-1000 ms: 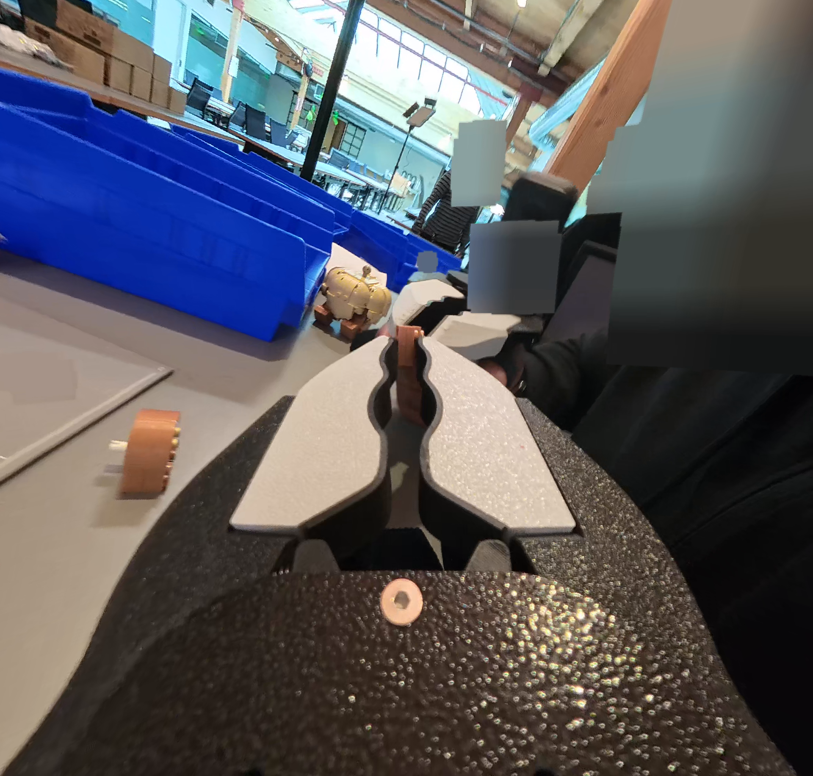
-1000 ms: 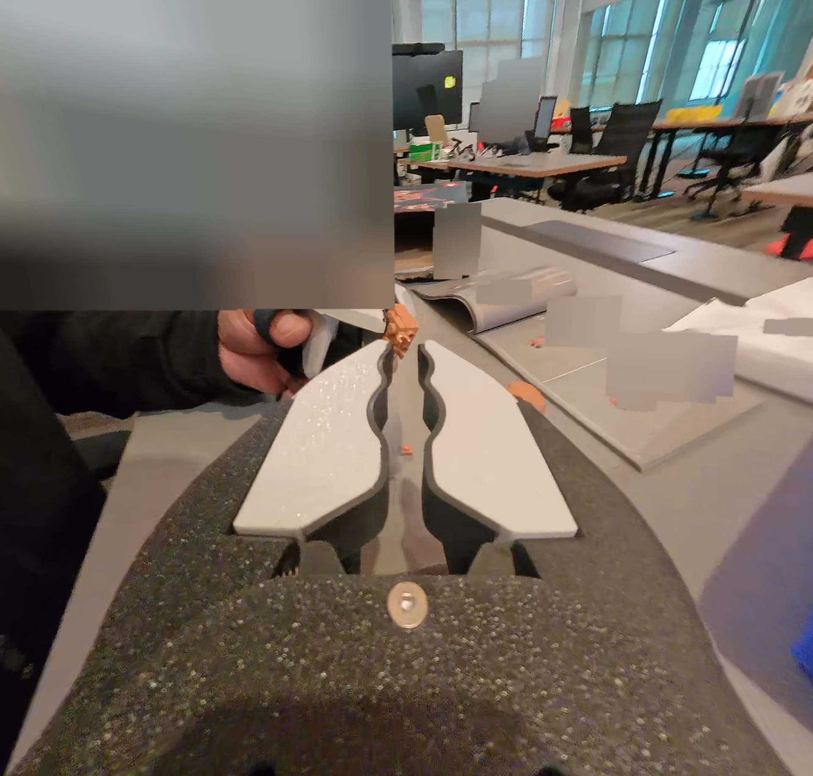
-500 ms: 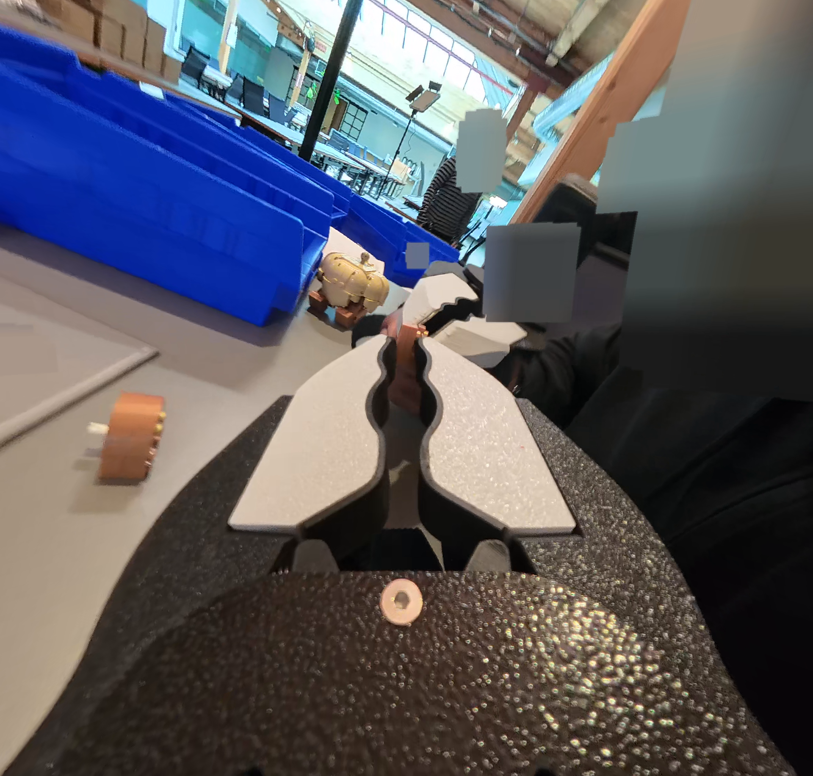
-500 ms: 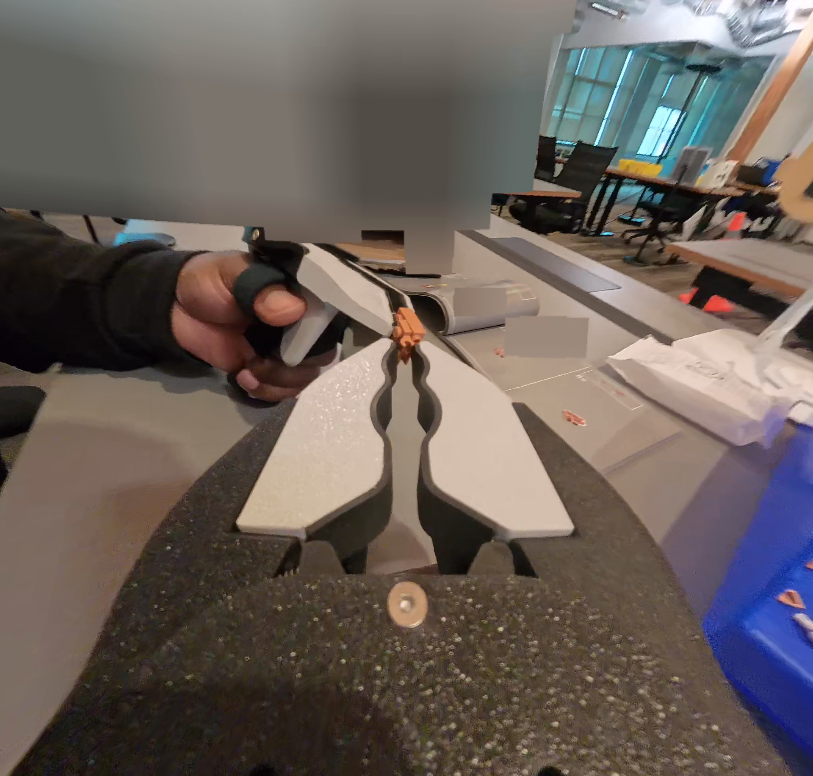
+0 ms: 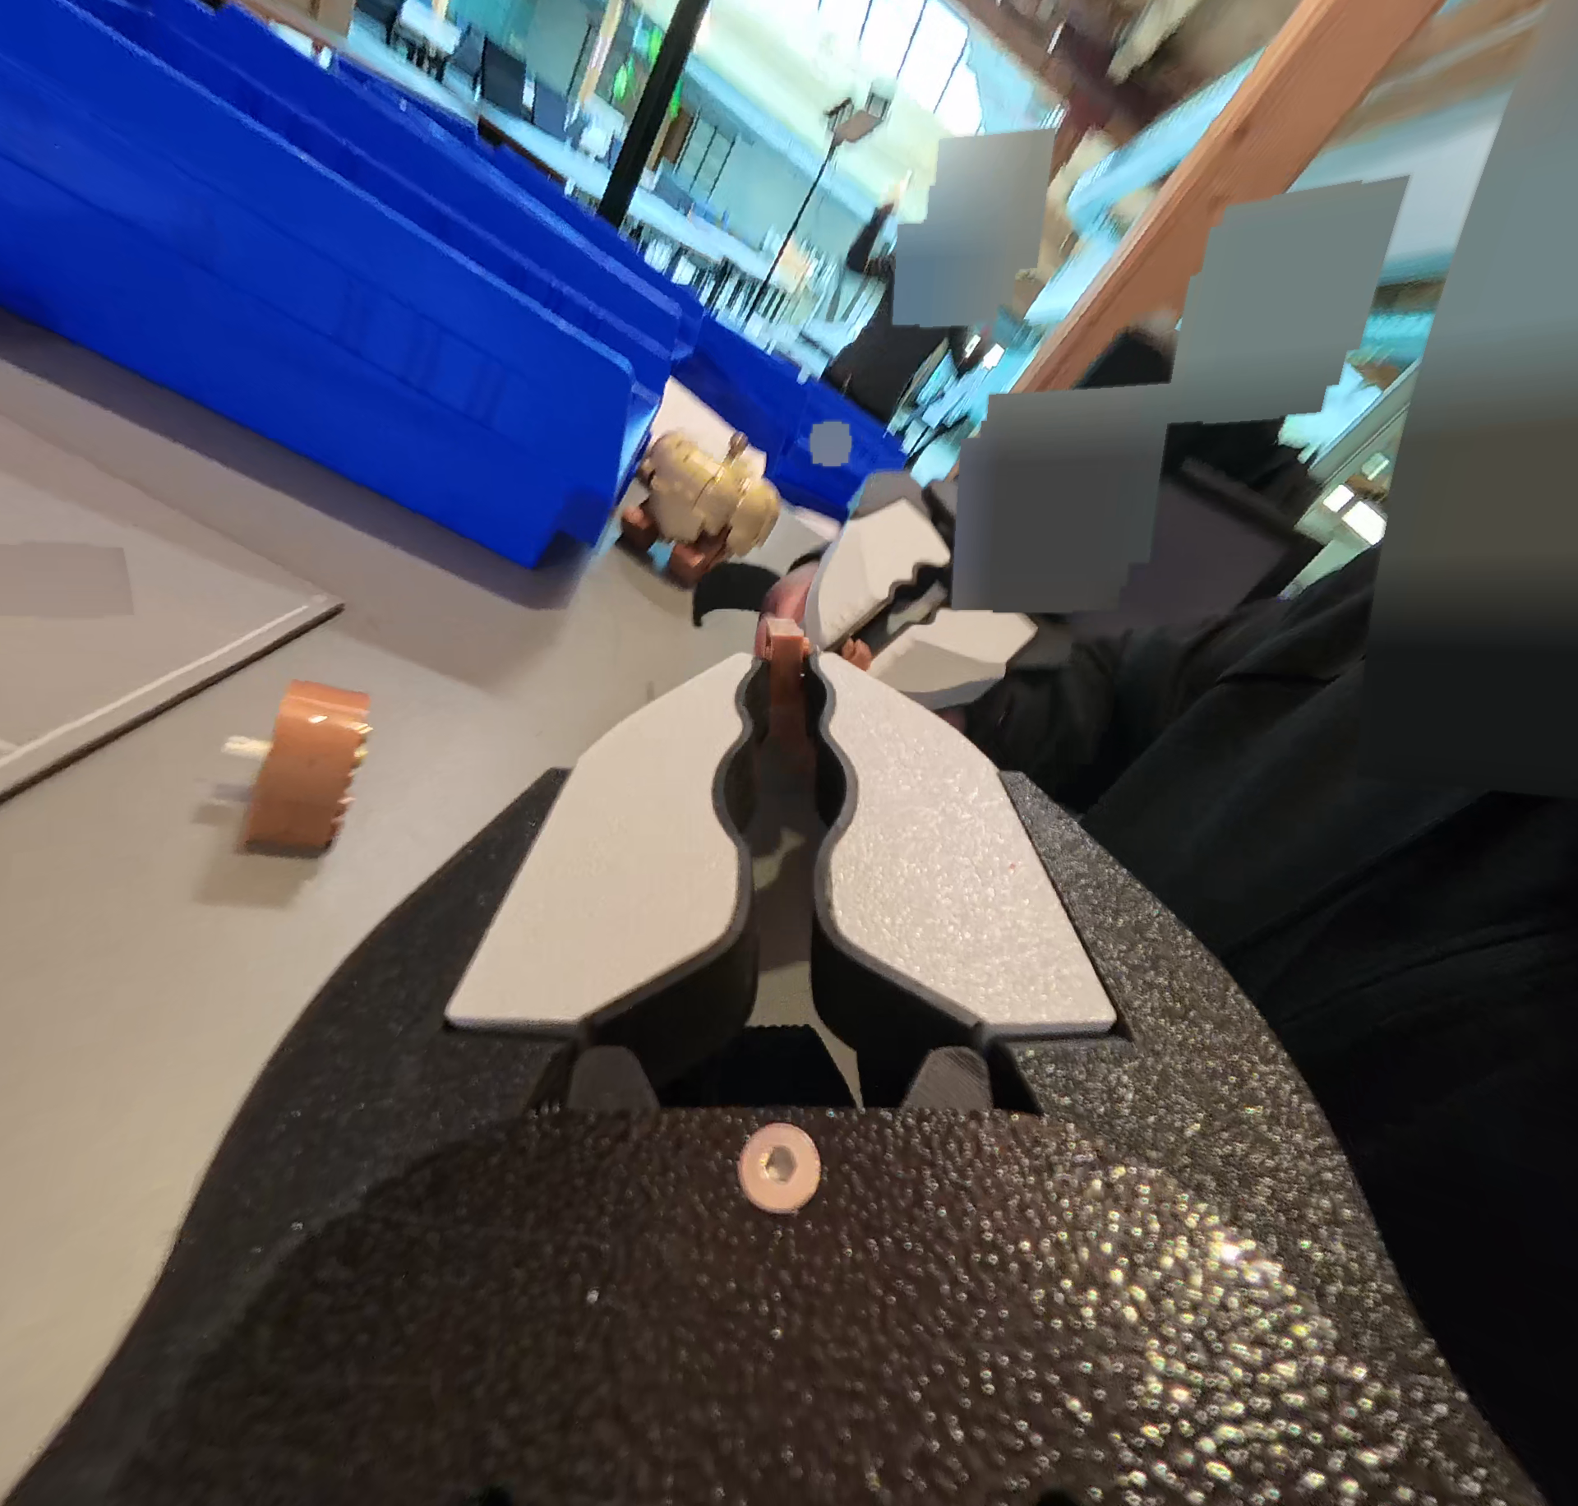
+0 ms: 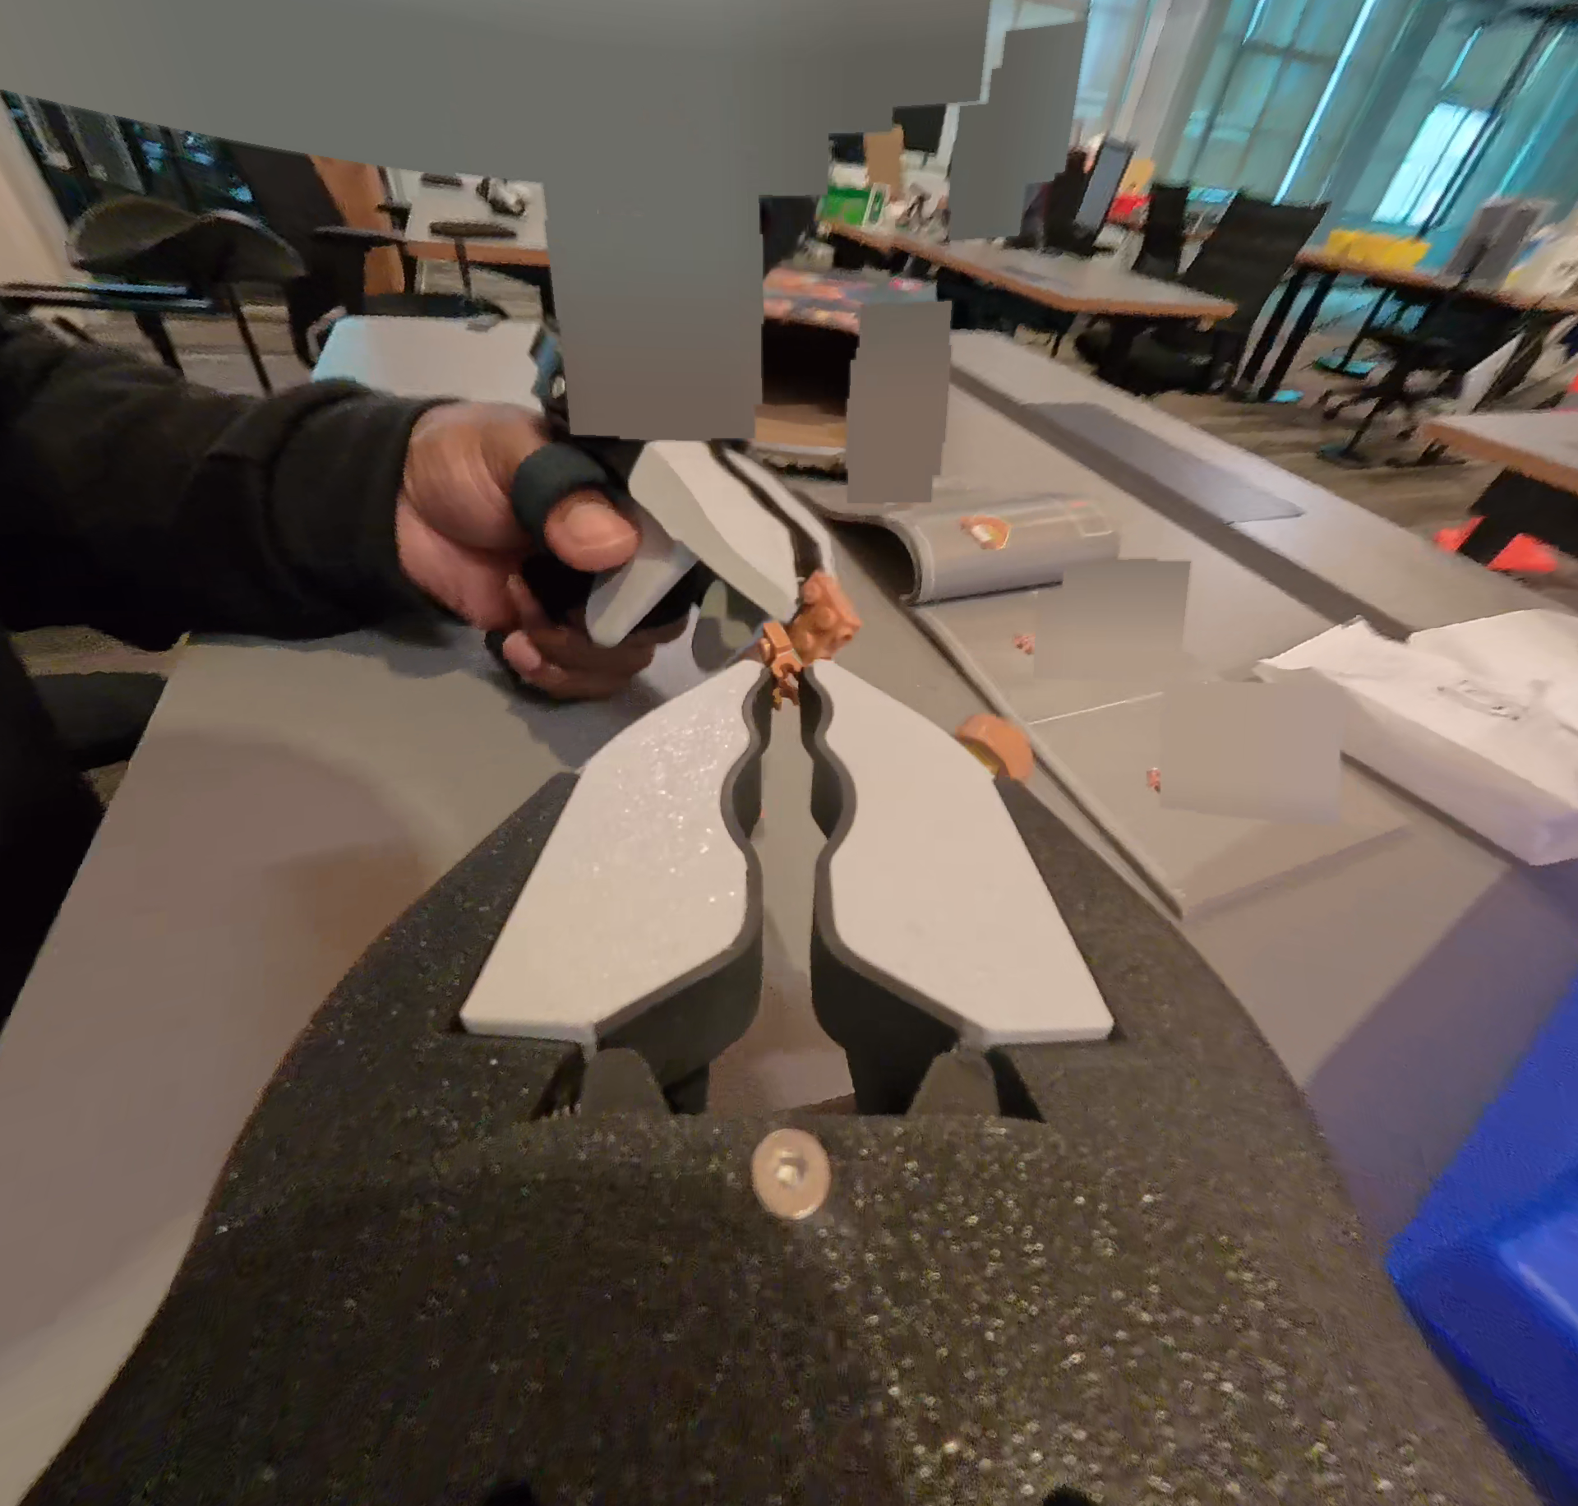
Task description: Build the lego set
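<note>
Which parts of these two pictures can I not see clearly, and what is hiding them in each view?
- Left wrist view: the lower end of the brown piece is hidden between the left gripper's fingers.
- Left wrist view: the right gripper is partly behind a grey patch, so its tips do not show.
- Left wrist view: the gold and brown model is blurred.
- Right wrist view: the small orange piece is too small to name.

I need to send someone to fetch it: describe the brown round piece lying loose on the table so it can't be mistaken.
Start at the long blue bins along the grey table. In front of them lies a flat grey mat; off its corner sits the brown round piece, tipped on its edge. Unlike the gold-and-brown model by the bins, it has a white peg sticking out sideways.
</note>
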`<state>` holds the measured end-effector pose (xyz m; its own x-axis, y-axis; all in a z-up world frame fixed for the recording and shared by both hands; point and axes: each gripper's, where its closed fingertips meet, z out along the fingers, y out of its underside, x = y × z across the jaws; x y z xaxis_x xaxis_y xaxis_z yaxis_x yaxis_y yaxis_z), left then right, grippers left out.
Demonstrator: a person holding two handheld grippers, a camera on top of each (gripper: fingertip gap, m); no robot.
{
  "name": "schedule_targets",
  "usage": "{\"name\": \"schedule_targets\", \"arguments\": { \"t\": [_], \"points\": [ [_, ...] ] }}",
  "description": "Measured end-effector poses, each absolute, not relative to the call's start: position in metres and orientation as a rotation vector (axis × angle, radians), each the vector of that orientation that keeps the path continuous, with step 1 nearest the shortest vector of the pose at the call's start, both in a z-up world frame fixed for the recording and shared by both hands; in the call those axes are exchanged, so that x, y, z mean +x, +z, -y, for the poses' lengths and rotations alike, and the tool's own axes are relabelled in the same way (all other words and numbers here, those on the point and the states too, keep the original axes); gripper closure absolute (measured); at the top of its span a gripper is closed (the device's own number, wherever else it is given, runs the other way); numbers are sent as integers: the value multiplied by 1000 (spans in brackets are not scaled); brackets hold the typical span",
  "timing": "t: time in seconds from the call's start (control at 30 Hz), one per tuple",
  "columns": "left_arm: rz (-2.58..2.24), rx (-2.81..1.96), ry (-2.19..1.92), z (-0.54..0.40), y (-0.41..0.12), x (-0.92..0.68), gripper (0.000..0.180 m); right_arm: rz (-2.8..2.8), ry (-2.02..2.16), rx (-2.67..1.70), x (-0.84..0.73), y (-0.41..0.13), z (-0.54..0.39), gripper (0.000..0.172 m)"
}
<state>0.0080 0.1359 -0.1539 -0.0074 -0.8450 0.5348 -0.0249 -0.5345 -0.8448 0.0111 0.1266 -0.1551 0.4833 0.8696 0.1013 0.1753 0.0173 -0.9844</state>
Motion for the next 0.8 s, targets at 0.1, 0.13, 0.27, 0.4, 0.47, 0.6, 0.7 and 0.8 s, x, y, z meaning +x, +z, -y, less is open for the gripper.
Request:
{"name": "schedule_targets", "arguments": {
  "t": [0.1, 0.13, 0.27, 0.4, 0.47, 0.6, 0.7, 0.8],
  "points": [
    [-1008, -1686, -1543, -135, -164, 6, 173, 1016, 690, -1546, 12, -168, -128, 166],
    [-1043, -1711, -1527, -133, -167, 7, 173, 1027, 683, -1553, 12, -170, -129, 166],
    [-1224, -1795, -1367, -127, -185, 8, 173, 1105, 617, -1571, 10, -180, -128, 166],
    [-1326, -1832, -1220, -126, -197, 8, 173, 1195, 496, -1565, 9, -192, -127, 166],
    [-1357, -1838, -1184, -126, -201, 7, 173, 1218, 472, -1562, 8, -195, -127, 166],
    [-1421, -1835, -1122, -124, -206, 6, 173, 1256, 429, -1556, 7, -201, -126, 165],
    [-1466, -1827, -1072, -123, -210, 6, 173, 1283, 395, -1552, 7, -205, -126, 165],
    [-1493, -1822, -1057, -123, -212, 5, 173, 1303, 377, -1547, 6, -208, -125, 165]
  ]
}}
